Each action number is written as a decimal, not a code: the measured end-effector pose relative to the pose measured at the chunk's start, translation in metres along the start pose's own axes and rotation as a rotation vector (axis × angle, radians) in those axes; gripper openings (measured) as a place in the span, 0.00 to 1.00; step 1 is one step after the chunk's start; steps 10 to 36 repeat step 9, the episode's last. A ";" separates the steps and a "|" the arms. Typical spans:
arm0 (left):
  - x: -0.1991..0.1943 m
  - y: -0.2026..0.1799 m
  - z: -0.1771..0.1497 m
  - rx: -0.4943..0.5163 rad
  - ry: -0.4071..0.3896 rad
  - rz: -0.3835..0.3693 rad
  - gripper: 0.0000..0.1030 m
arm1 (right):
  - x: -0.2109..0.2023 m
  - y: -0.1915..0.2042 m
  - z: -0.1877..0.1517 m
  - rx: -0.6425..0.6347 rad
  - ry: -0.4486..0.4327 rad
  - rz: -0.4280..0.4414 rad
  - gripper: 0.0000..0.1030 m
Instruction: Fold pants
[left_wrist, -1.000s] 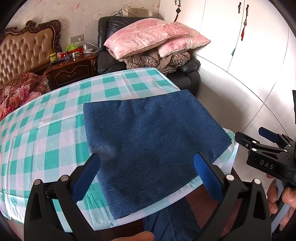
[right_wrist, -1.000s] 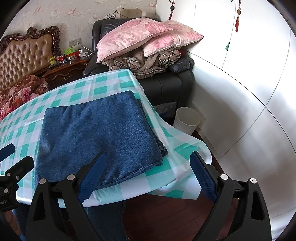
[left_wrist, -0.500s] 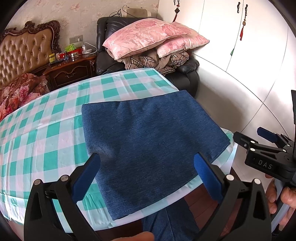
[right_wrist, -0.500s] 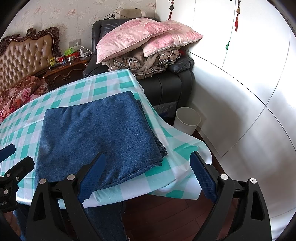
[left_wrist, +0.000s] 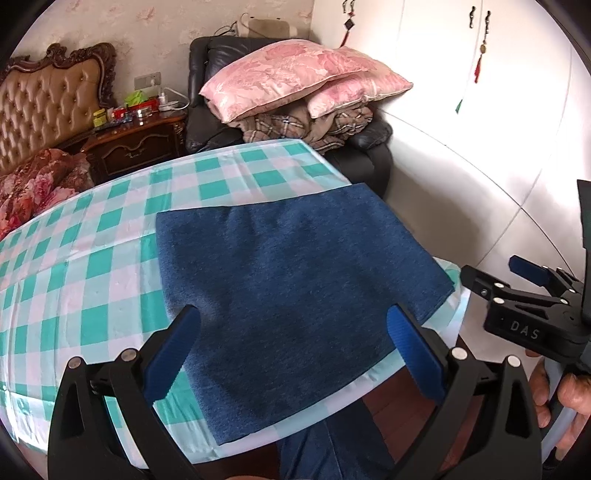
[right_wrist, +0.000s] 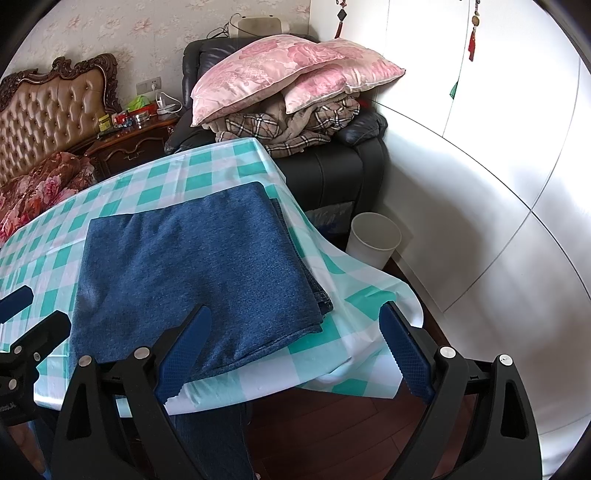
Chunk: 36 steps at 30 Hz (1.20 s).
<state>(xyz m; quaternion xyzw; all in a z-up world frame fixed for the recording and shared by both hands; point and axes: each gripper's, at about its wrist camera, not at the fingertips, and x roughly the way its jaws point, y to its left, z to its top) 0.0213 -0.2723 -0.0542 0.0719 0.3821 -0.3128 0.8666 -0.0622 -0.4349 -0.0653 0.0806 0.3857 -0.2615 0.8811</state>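
Dark blue pants (left_wrist: 291, 280) (right_wrist: 192, 273) lie folded into a flat rectangle on a table with a green-and-white checked cloth (left_wrist: 85, 254) (right_wrist: 207, 177), near its right and front edges. My left gripper (left_wrist: 293, 349) hovers open above the pants' near edge, nothing between its blue pads. My right gripper (right_wrist: 295, 345) also stands open, above the table's near right corner, empty. The right gripper (left_wrist: 524, 277) shows at the right of the left wrist view, held by a hand (left_wrist: 565, 398). The left gripper's tip (right_wrist: 22, 317) shows at the left edge of the right wrist view.
A dark armchair (right_wrist: 332, 170) piled with pink pillows (right_wrist: 280, 70) and plaid blankets stands behind the table. A white bin (right_wrist: 373, 240) sits on the floor by white wardrobe doors (right_wrist: 498, 147). A wooden nightstand (left_wrist: 136, 144) and a tufted headboard (left_wrist: 48, 99) are at the left.
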 end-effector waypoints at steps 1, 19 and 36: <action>0.001 -0.001 0.001 -0.004 -0.001 -0.006 0.98 | 0.000 0.001 -0.001 0.001 0.001 0.000 0.86; -0.042 0.087 -0.018 -0.169 -0.143 0.149 0.98 | 0.018 -0.012 -0.005 0.102 0.004 0.025 0.86; -0.042 0.087 -0.018 -0.169 -0.143 0.149 0.98 | 0.018 -0.012 -0.005 0.102 0.004 0.025 0.86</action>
